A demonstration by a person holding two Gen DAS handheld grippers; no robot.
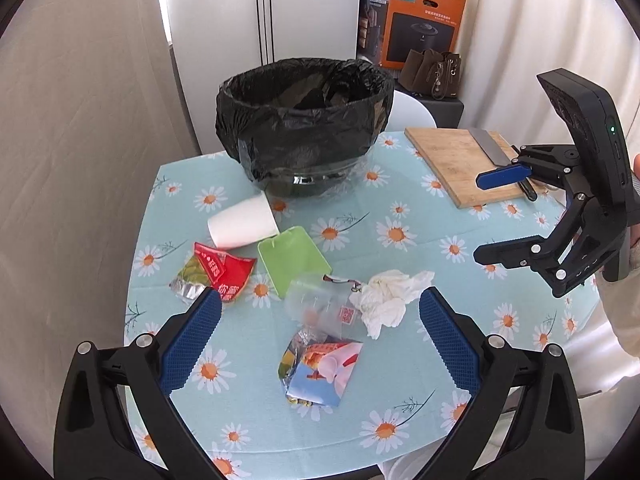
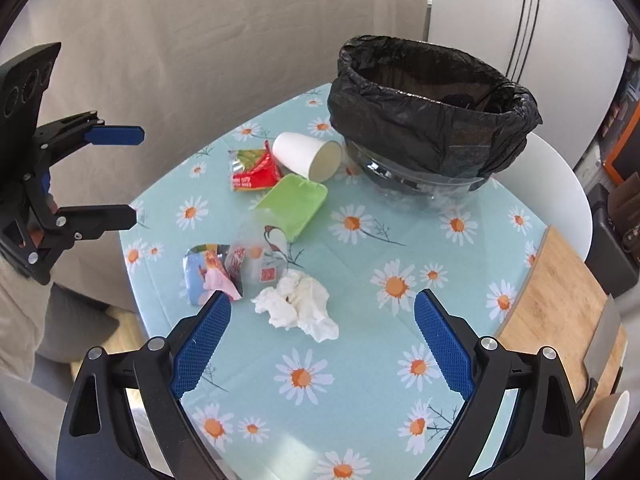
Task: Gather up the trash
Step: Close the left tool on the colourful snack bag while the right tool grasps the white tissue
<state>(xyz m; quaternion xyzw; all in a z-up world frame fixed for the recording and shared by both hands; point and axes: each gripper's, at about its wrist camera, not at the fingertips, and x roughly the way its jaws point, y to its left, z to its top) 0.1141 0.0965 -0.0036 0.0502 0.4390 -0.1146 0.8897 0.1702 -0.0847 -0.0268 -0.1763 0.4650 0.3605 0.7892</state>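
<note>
Trash lies on the daisy tablecloth: a white paper cup (image 1: 243, 224) on its side, a red snack wrapper (image 1: 218, 274), a green plastic lid (image 1: 293, 259), a clear plastic bag (image 1: 320, 308), a crumpled white tissue (image 1: 390, 300) and a colourful foil wrapper (image 1: 320, 372). A bin lined with a black bag (image 1: 304, 120) stands behind them. My left gripper (image 1: 320, 320) is open above the clear bag and wrapper. My right gripper (image 2: 323, 322) is open, just before the tissue (image 2: 298, 306); it also shows in the left wrist view (image 1: 486, 220). Both are empty.
A wooden cutting board (image 1: 468, 164) with a cleaver (image 1: 490, 146) lies at the table's right side. A white chair (image 2: 548, 184) stands behind the bin. An orange box (image 1: 420, 20) and a brown bag (image 1: 432, 74) are in the background. A cup (image 2: 612, 420) sits near the board.
</note>
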